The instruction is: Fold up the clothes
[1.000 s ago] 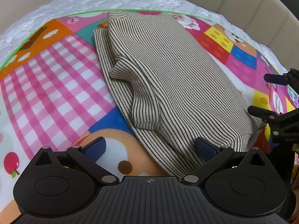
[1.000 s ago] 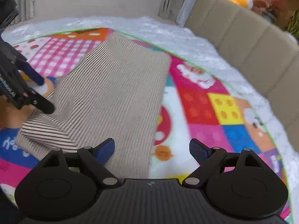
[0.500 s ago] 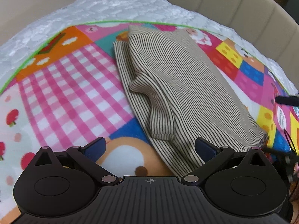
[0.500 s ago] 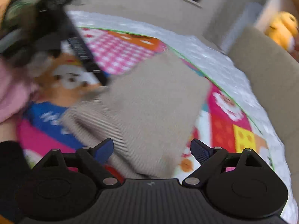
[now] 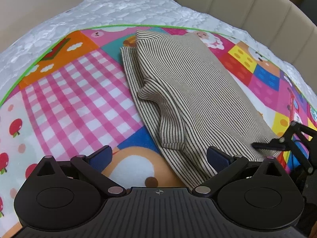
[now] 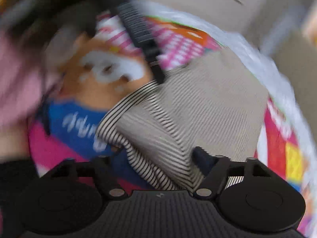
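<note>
Holding both claws spread, empty | left gripper [image 5: 158, 154] straddled striped garment's [image 5: 190, 91] near hem | right gripper [image 6: 158, 154] low at its corner, probably for grabbing.

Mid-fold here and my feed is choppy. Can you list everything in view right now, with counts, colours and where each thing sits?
striped garment: one, beige with dark stripes, folded, lying on the mat.
play mat: one, multicoloured cartoon patchwork with pink checks, under the garment.
quilted cover: one, white, beneath the mat, showing past its far edge.
padded surround: one, beige, behind the cover.
left claw: black with blue pads, open, empty, above the garment's near left edge.
right claw: black, open, over the garment's near right corner; view blurred.
</note>
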Available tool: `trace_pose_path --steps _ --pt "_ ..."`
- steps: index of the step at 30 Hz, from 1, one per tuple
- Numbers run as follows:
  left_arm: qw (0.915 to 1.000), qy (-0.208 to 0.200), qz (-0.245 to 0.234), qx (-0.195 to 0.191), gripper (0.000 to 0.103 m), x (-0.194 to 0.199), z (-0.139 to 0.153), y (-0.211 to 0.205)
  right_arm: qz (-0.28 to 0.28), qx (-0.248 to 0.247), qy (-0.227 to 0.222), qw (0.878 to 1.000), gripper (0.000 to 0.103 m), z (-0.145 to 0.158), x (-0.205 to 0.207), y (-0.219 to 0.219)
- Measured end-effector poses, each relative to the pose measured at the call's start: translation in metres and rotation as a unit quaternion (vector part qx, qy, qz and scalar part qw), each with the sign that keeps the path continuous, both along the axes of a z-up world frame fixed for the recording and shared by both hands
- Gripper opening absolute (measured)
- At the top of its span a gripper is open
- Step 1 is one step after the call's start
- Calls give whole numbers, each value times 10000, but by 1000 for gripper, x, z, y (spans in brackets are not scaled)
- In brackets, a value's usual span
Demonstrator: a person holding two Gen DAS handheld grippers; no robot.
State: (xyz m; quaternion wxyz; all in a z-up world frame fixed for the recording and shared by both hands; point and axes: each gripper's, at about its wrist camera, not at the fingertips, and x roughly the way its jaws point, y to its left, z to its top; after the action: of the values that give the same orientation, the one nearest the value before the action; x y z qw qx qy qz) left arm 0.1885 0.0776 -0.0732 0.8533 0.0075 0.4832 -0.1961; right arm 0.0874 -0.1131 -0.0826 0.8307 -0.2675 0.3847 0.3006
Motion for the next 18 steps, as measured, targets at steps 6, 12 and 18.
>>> trace_pose_path --steps 6,12,18 --pt "9997 -216 -112 -82 103 -8 10 1 -1289 1225 711 9815 61 18 36 -41" --pt "9932 -368 -1104 25 103 -28 15 -14 -1594 1443 849 9729 61 14 37 -55" --pt "9716 -253 -2176 895 103 -46 -17 -62 -1411 1157 666 9810 61 15 38 -46"
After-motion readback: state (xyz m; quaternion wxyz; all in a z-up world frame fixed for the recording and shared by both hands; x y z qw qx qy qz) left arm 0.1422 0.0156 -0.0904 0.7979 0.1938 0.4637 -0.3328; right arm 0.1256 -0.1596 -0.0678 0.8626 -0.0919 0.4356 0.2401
